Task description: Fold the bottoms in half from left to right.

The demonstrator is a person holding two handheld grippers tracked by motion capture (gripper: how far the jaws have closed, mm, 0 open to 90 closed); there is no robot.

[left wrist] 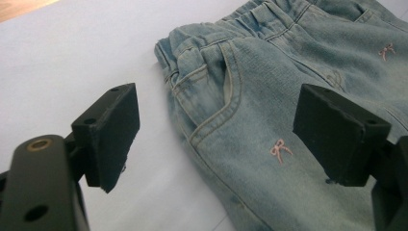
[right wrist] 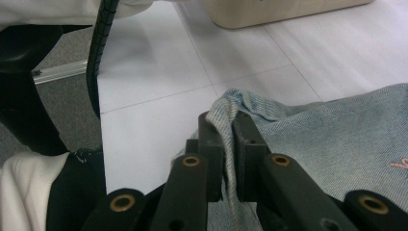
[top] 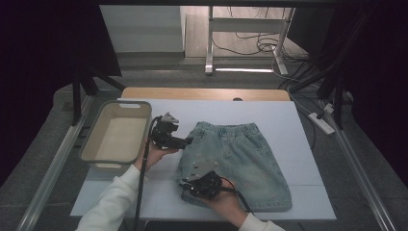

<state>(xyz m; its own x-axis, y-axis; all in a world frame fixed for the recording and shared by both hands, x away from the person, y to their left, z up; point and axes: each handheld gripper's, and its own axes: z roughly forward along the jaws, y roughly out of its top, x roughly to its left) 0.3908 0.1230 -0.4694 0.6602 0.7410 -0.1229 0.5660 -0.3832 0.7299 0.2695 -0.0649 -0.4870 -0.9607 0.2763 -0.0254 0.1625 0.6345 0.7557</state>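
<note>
right now shorts' hem [right wrist: 230,115] sits pinched between right fingers [right wrist: 211,144].

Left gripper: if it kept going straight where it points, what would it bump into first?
Probably the denim shorts: the open left gripper points at their waistband and pocket, though depth is hard to judge.

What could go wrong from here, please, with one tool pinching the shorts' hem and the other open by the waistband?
1. The right tool grips only a thin fold of the shorts at the hem; it could slip out if pulled.
2. The left tool is open over the waistband corner and may close on one layer, or on none, so the fold would come out crooked.
3. The basket stands close to the left hand; a wide swing might knock it.
</note>
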